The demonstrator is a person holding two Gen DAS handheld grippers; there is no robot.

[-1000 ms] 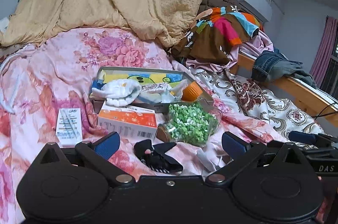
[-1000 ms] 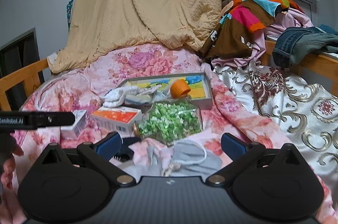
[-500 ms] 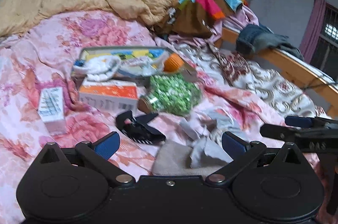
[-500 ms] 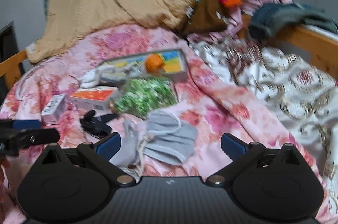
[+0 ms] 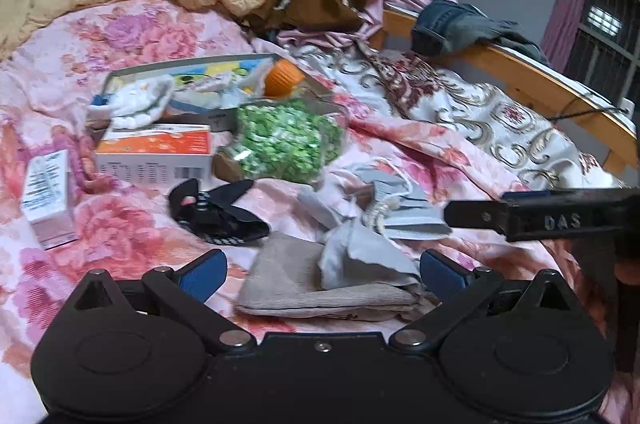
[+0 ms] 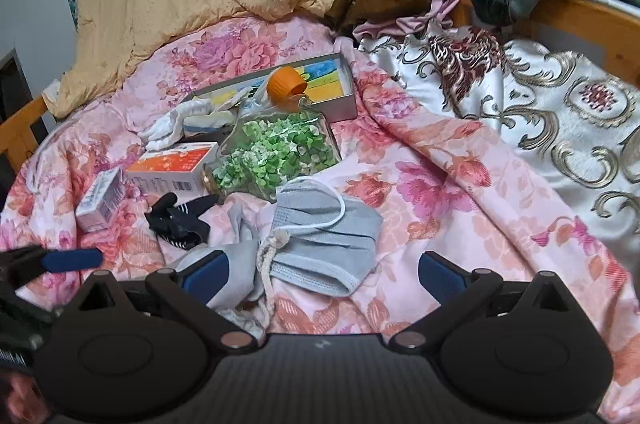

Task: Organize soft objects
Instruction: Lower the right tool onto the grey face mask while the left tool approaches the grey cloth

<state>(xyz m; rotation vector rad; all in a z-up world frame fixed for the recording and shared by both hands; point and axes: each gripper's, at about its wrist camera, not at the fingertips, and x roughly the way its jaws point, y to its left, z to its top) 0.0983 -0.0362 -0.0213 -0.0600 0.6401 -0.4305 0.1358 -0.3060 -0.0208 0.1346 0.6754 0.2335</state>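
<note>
A grey mask [image 6: 326, 224] and black striped sock [image 5: 216, 209] lie on the pink floral bedsheet [image 6: 420, 183] beside a jar of green pieces [image 6: 276, 151].

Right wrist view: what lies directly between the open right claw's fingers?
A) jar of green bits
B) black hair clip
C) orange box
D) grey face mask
D: the grey face mask lies between the fingers of the right claw, which holds nothing.

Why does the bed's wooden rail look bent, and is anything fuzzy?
Left wrist view: the fisheye lens curves the wooden rail, and the jar of green bits is smeared by motion blur. Right wrist view: sharper; its corners go dark.
</note>
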